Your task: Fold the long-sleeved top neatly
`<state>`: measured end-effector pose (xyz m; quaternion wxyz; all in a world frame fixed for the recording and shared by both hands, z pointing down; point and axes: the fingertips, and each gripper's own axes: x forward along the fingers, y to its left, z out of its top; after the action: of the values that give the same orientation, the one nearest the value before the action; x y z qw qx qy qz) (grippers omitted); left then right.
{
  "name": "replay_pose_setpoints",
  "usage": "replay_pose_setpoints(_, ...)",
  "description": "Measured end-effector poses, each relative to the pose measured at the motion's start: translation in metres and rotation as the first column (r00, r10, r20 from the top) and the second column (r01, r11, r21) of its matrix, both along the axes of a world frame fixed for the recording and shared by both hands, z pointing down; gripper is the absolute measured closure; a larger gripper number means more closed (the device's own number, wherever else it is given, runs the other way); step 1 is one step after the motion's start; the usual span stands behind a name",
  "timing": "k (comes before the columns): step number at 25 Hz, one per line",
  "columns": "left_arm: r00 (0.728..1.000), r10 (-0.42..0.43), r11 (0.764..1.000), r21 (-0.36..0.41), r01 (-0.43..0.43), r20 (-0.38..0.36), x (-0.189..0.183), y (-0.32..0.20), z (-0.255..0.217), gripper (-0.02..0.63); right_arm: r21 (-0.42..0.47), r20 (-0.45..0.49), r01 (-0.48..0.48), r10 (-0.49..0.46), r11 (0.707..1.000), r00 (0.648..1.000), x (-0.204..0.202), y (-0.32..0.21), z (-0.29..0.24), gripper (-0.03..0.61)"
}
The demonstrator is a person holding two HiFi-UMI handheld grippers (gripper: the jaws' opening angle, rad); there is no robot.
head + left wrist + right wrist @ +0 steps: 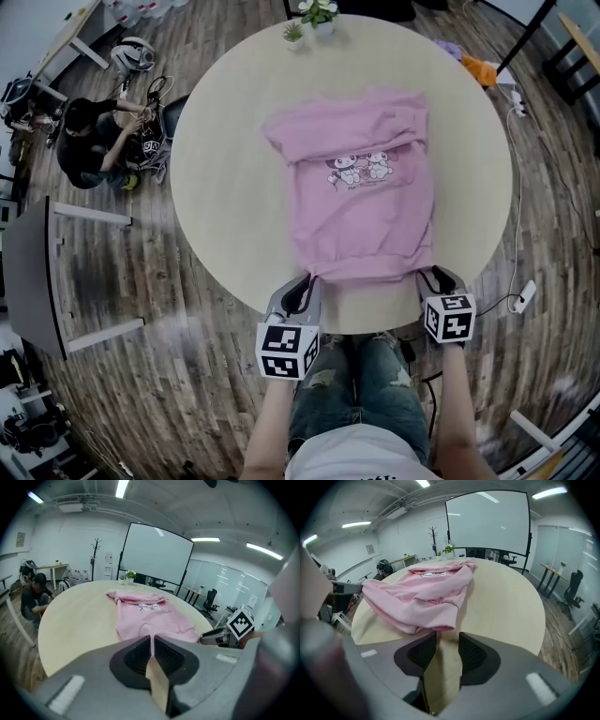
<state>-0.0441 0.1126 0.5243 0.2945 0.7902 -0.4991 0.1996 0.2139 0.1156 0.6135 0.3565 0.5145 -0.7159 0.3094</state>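
The pink long-sleeved top lies on the round pale table, print side up, with its upper part folded over and its hem at the near edge. My left gripper is at the hem's left corner. In the left gripper view a thin pinch of pink cloth runs between its nearly closed jaws. My right gripper is at the hem's right corner. In the right gripper view its jaws stand apart, with the hem lying just beyond the tips and only bare table between the pads.
Two small potted plants stand at the table's far edge. A person crouches on the wooden floor at the left, near a grey desk. A cable and power strip lie on the floor at the right.
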Motion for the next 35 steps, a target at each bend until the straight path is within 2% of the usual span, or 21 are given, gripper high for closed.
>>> replay_pose_setpoints(5,0.999,-0.052,0.998,0.045,0.052,0.0,-0.02,-0.013,-0.017,0.588,0.013,0.01,0.042,-0.043,0.999,0.999,-0.01,-0.005,-0.001,0.422)
replay_pose_setpoints(9,0.998,-0.062,0.997,0.045,0.061,0.012,-0.028,-0.019,-0.018,0.588,0.022,-0.007,0.123,-0.123,0.992,0.992,-0.03,-0.01,-0.003,0.42)
replay_pose_setpoints(13,0.998,-0.065,0.997,0.036,0.065,0.018,-0.029,-0.019,-0.015,0.588,0.021,-0.012,0.16,-0.16,0.987,0.987,-0.042,-0.018,-0.002,0.428)
replay_pose_setpoints(16,0.997,-0.07,0.997,0.029,0.069,0.022,-0.031,-0.017,-0.012,0.588,0.039,-0.019,0.17,-0.17,0.985,0.985,-0.047,-0.022,-0.003,0.464)
replay_pose_setpoints(18,0.997,-0.079,0.997,0.026,0.078,0.022,-0.033,-0.017,-0.01,0.587,0.069,-0.014,0.165,-0.164,0.984,0.986,-0.05,-0.026,-0.006,0.541)
replay_pose_setpoints(20,0.996,-0.089,0.996,0.026,0.088,0.024,-0.036,-0.016,-0.009,0.588,0.095,0.009,0.147,-0.149,0.985,0.989,-0.051,-0.029,-0.012,0.549)
replay_pose_setpoints(23,0.995,-0.095,0.995,0.03,0.094,0.03,-0.039,-0.019,-0.011,0.588,0.111,0.043,0.109,-0.114,0.988,0.993,-0.042,-0.032,-0.024,0.549)
replay_pose_setpoints(27,0.996,-0.082,0.996,0.029,0.081,0.04,-0.04,-0.02,-0.013,0.587,0.086,-0.004,0.091,-0.091,0.992,0.996,-0.014,-0.028,-0.038,0.549)
replay_pose_setpoints(35,0.997,0.051,0.998,-0.029,-0.049,0.06,-0.018,-0.003,-0.006,0.586,0.003,-0.094,0.13,-0.129,0.992,0.987,0.021,-0.006,-0.057,0.548)
